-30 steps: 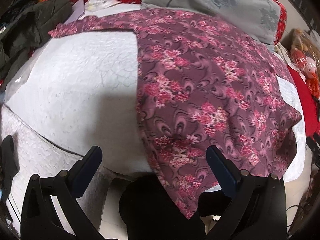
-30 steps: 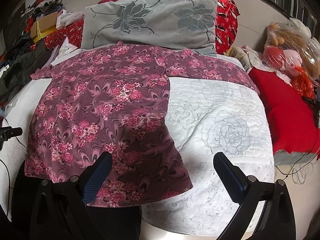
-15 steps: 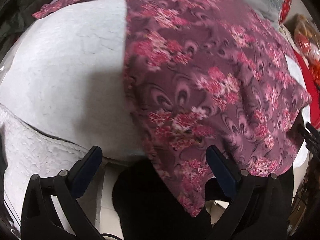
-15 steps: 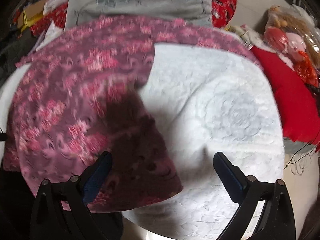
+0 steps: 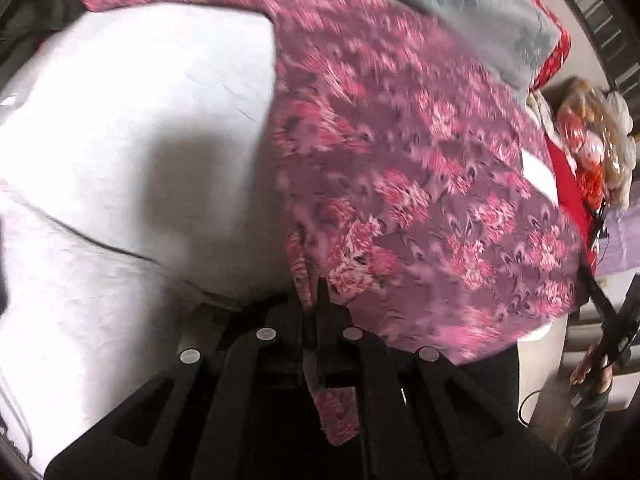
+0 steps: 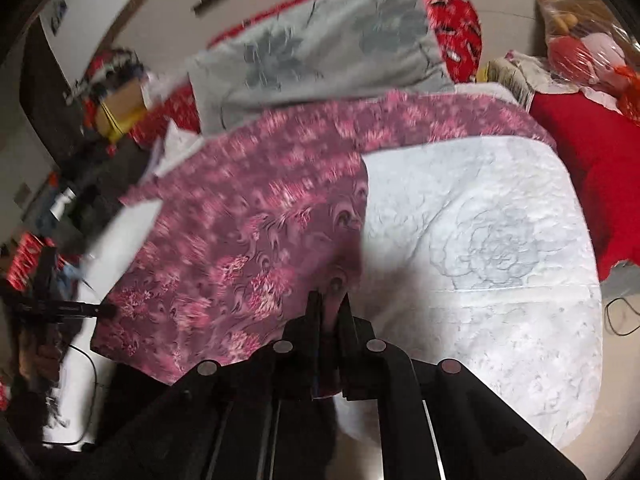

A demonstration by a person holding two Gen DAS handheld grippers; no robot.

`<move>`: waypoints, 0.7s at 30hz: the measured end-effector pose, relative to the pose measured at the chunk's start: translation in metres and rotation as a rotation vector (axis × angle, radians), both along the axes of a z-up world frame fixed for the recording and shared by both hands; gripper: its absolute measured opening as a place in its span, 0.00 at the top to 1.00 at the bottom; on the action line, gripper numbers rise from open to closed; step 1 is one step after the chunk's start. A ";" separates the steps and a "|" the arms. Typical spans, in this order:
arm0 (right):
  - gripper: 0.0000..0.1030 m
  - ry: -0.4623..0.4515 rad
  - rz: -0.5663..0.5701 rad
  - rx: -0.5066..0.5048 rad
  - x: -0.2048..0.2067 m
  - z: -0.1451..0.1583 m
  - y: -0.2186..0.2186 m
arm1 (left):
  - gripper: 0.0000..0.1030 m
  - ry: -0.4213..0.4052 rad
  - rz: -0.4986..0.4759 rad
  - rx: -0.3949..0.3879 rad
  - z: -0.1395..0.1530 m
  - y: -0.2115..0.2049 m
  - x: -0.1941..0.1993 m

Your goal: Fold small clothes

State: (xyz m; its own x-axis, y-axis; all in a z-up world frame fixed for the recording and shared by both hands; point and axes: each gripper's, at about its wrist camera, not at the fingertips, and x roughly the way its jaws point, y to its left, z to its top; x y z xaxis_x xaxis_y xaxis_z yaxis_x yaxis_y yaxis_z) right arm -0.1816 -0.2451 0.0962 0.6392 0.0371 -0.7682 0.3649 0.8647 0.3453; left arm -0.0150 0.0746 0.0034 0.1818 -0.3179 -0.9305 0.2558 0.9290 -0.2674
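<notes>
A purple floral garment (image 5: 400, 160) lies spread on a white quilted bed (image 5: 140, 120); its sleeves reach toward the pillow. My left gripper (image 5: 310, 288) is shut on the garment's near left hem corner, with cloth hanging down between the fingers. In the right wrist view the garment (image 6: 248, 232) covers the bed's left half, and my right gripper (image 6: 330, 300) is shut on its near right hem corner at the bed's front edge. Both views are motion-blurred.
A grey flowered pillow (image 6: 320, 48) and red bedding (image 6: 456, 16) lie at the head. A red cushion (image 6: 600, 176) and a bagged toy (image 6: 580, 40) sit to the right. Clutter and a box (image 6: 120, 104) lie at the left. White quilt (image 6: 480, 240) lies right of the garment.
Both grippers were open in front of the hem; they moved forward and shut on the two near hem corners. The hem edge now looks bunched at each gripper.
</notes>
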 end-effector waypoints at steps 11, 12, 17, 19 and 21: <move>0.89 0.371 0.025 0.064 -0.003 -0.082 0.011 | 0.96 0.068 0.010 0.248 -0.042 0.008 0.002; 0.89 0.358 0.033 0.044 0.001 -0.078 0.009 | 0.96 0.043 0.015 0.241 -0.036 0.007 0.004; 0.70 0.145 -0.029 0.027 0.048 -0.036 -0.019 | 0.43 -0.120 -0.029 0.170 0.006 -0.040 0.036; 0.68 0.096 -0.034 0.009 0.071 -0.034 -0.023 | 0.32 -0.182 -0.045 0.159 0.009 -0.072 0.055; 0.68 0.080 -0.020 0.004 0.102 -0.048 -0.026 | 0.31 -0.193 -0.071 0.170 0.000 -0.097 0.073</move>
